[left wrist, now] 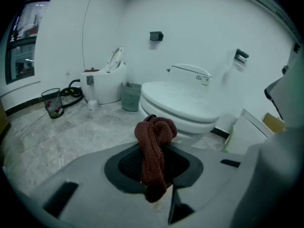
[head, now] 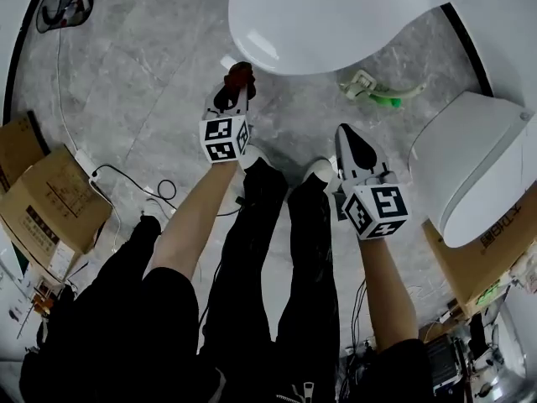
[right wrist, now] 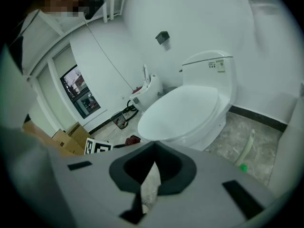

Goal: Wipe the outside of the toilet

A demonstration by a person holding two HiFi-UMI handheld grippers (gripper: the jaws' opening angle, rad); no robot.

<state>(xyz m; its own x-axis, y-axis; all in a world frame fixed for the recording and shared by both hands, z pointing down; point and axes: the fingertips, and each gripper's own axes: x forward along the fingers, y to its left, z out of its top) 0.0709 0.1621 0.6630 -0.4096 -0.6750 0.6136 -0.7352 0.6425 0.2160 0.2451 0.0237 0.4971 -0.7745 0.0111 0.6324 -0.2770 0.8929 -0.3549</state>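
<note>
The white toilet stands with its lid down at the top of the head view, and it shows ahead in the left gripper view and the right gripper view. My left gripper hovers just in front of the bowl's front edge, shut on a bunched dark red cloth. The cloth hangs twisted between that gripper's pads. My right gripper is lower and to the right, apart from the toilet. Its jaws are shut with nothing in them.
A second white toilet sits on cardboard at the right. Cardboard boxes and floor cables lie at the left. A green and white hose lies beside the bowl. Another toilet and a bin stand by the far wall.
</note>
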